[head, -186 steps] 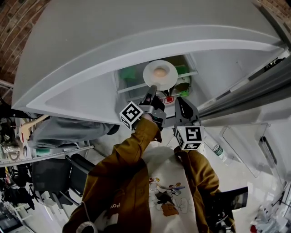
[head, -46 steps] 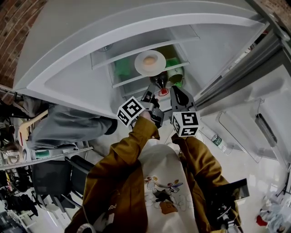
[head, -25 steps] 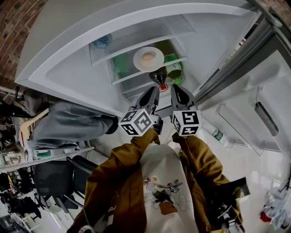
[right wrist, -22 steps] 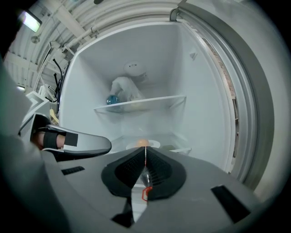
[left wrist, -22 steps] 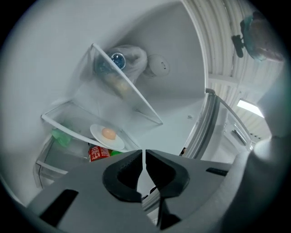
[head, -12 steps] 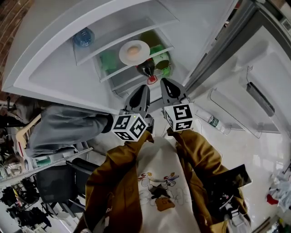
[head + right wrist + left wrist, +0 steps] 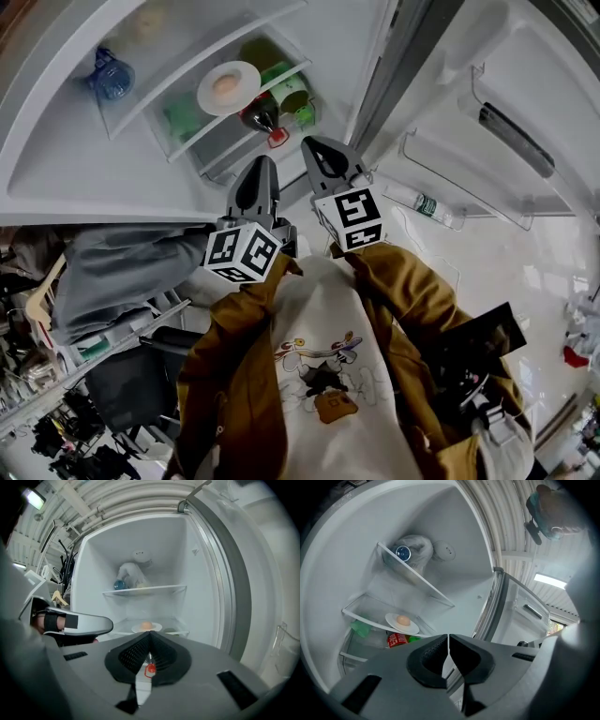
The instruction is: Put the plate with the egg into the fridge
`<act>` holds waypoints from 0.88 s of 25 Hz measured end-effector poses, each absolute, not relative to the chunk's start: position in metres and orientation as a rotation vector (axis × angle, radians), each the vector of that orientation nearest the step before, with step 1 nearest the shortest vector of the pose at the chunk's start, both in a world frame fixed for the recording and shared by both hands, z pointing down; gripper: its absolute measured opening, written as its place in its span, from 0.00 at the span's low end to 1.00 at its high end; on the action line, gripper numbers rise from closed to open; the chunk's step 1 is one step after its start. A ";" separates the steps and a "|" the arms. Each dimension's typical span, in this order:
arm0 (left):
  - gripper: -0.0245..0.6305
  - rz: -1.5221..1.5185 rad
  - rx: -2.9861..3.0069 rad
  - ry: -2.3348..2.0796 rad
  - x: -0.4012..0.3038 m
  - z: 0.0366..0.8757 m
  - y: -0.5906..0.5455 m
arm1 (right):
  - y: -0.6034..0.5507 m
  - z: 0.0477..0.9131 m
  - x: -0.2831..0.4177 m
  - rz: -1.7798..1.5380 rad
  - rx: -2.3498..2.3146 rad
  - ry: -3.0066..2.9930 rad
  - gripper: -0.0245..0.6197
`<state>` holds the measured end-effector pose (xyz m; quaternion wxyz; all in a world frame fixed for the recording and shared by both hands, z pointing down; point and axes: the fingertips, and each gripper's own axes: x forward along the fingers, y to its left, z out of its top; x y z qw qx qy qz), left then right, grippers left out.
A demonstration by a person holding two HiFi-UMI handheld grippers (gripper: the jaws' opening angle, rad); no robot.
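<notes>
The left gripper [image 7: 262,165] and right gripper [image 7: 315,146] have drawn back from the fridge [image 7: 66,173], jaws together and empty; the plate [image 7: 247,73] with egg [image 7: 225,86] sits inside, upper left.

The plate with the egg [image 7: 230,87] now rests on the fridge shelf [image 7: 370,622]. The left tool [image 7: 262,167] has released it and drawn back, jaws together. The right tool [image 7: 323,150] has withdrawn too.
</notes>
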<state>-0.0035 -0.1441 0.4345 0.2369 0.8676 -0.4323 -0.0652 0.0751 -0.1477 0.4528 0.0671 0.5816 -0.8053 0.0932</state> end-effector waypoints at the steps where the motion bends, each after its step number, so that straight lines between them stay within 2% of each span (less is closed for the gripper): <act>1: 0.07 -0.182 2.377 -1.184 -0.002 0.434 -0.144 | -0.147 0.451 0.077 0.274 1.756 -2.427 0.05; 22: 0.05 -0.195 2.312 -1.170 -0.012 0.431 -0.113 | -0.111 0.424 0.080 0.243 1.800 -2.459 0.05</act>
